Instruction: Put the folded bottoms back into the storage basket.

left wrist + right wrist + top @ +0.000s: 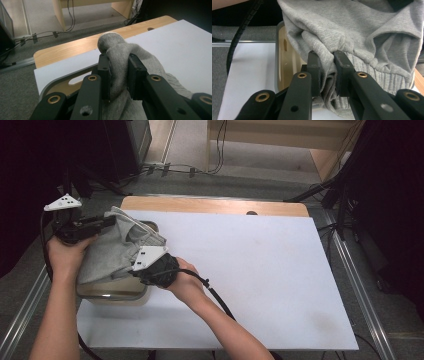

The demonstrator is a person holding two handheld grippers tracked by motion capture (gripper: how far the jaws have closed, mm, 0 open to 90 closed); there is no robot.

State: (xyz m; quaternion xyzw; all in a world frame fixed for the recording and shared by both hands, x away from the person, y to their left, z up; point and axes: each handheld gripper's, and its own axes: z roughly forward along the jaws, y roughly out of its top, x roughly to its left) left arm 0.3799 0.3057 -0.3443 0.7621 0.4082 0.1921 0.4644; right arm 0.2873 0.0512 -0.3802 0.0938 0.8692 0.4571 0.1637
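Over a metal tray (117,290) at the white table's (260,270) left edge, both tools, left tool (119,75), right tool (327,72), clamped on grey garment (107,252).

White table top (260,270) with bare wooden strip (210,205) along far edge, small dark hole (251,213) in it. Grey carpet floor (260,182) beyond, loose black cables (200,169), light wood furniture (280,132) behind.

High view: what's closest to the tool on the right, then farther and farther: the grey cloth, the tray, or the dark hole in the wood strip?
From the right tool:
1. Grey cloth, pinched in it.
2. Tray, just beneath, at the table's left.
3. Dark hole, far off on the wooden strip at the back.
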